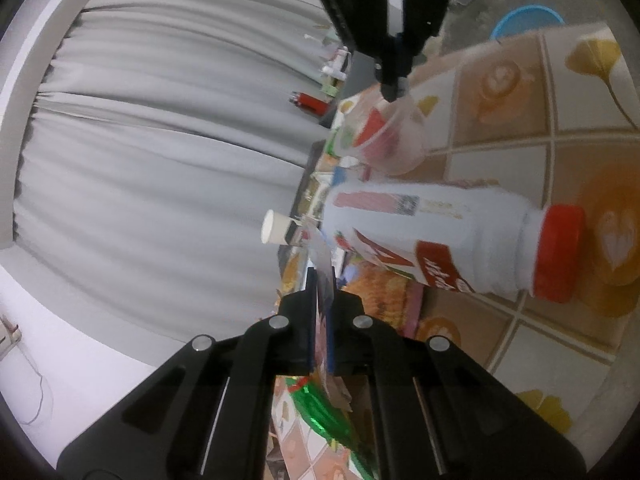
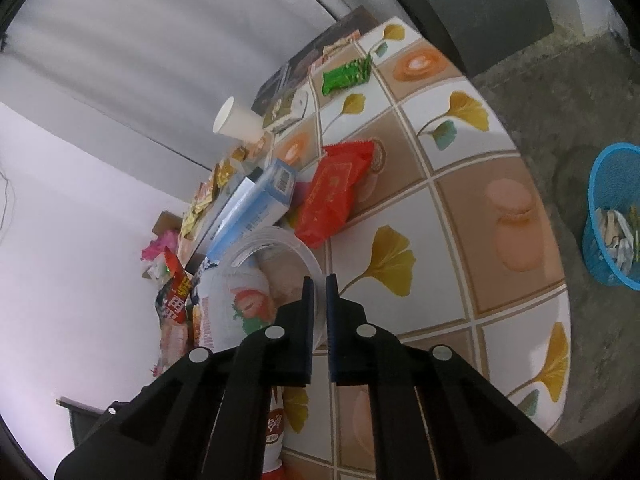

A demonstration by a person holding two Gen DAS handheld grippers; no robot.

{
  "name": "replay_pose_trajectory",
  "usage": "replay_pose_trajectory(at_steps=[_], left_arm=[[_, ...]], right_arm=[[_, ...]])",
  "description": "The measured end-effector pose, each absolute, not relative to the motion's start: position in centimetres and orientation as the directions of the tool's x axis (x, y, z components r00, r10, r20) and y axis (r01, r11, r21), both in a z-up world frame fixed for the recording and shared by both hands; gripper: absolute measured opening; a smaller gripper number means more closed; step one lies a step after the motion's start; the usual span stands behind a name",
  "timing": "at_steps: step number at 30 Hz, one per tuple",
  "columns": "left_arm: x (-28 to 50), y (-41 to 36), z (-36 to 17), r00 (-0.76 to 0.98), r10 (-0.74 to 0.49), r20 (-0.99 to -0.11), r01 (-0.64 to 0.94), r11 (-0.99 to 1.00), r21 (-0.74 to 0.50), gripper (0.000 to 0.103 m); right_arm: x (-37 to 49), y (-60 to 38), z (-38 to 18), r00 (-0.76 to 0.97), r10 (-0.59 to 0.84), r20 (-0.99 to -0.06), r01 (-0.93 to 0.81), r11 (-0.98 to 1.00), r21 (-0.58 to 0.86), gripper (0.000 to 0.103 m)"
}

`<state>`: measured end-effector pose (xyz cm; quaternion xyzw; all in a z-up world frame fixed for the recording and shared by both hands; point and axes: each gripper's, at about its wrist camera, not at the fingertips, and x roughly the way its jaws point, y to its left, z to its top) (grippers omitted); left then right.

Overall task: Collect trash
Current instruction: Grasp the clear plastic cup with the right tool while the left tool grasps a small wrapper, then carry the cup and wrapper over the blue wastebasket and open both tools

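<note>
My left gripper (image 1: pixel 321 280) is shut on a flat printed wrapper (image 1: pixel 323 260) that sticks out between its fingers. My right gripper (image 2: pixel 319 280) is shut on the rim of a clear plastic cup (image 2: pixel 276 248); the same cup (image 1: pixel 390 140) shows in the left wrist view with the right gripper (image 1: pixel 394 90) at its rim. A white bottle with a red cap (image 1: pixel 452 240) lies on the patterned table (image 1: pixel 540 128) between the cup and my left gripper. A blue mesh trash basket (image 2: pixel 614 216) with scraps inside stands on the floor to the right.
The table (image 2: pixel 460 184) also holds a red packet (image 2: pixel 334 194), a green packet (image 2: pixel 346 74), a blue-and-white carton (image 2: pixel 256 208), a white paper cup (image 2: pixel 236 122) and several snack wrappers. A grey box (image 2: pixel 480 12) stands beyond the table. A grey curtain (image 1: pixel 160 140) hangs behind.
</note>
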<state>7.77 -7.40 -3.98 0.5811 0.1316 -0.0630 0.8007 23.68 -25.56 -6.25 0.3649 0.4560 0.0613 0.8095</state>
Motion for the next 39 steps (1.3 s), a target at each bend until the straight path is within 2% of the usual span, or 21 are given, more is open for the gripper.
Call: replay_pose_trajectory(at_steps=[13, 22, 33, 39], left_arm=[[4.8, -7.9, 1.1, 0.988, 0.001, -0.152, 0.138, 0.408, 0.903, 0.002], [4.6, -9.0, 4.4, 0.994, -0.051, -0.094, 0.107, 0.469, 0.876, 0.002], [4.6, -14.8, 8.0, 0.990, -0.142, 0.010, 0.059, 0.467, 0.882, 0.002], [4.4, -20.2, 9.0, 0.966, -0.260, 0.005, 0.121, 0.467, 0.876, 0.002]], right_arm=[[18.8, -27.5, -2.4, 0.687, 0.391, -0.613, 0.228, 0.685, 0.692, 0.006], [13.2, -30.8, -1.0, 0.772, 0.334, -0.540, 0.261, 0.608, 0.750, 0.006], [8.3, -35.9, 0.2, 0.846, 0.250, -0.471, 0.274, 0.554, 0.786, 0.006], [5.6, -39.0, -0.8, 0.867, 0.198, -0.457, 0.309, 0.507, 0.805, 0.006]])
